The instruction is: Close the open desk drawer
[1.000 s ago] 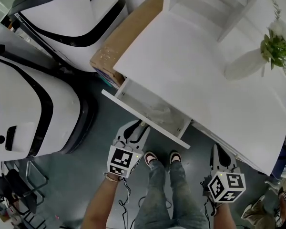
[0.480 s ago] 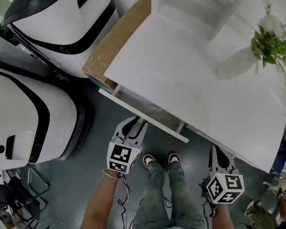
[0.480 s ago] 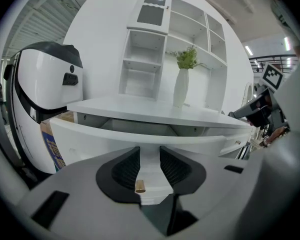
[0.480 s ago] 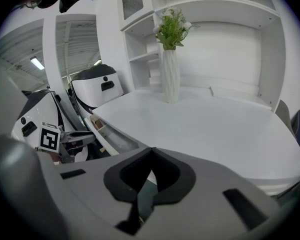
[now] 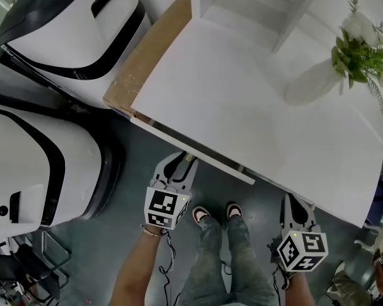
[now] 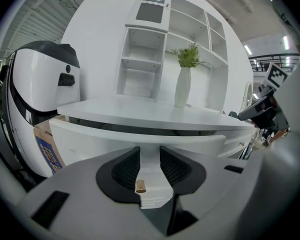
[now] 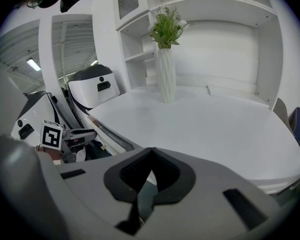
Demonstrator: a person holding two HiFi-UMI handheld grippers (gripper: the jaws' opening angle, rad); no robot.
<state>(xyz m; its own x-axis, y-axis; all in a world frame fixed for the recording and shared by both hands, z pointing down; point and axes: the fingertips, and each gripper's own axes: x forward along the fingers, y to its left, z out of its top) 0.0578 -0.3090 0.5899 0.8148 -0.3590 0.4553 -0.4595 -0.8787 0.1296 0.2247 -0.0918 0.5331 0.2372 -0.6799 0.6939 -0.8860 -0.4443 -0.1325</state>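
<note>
One drawer (image 6: 115,136), nearly shut, long axis along desk (image 5: 242,107) front

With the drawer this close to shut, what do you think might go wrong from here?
1. The brass knob sits between the open jaws of the left gripper; backing off at an angle might snag it and drag the drawer back out.
2. A dark gap shows under the desk top, so the drawer may stop short of flush.
3. A hard final shove could jolt the vase.
</note>
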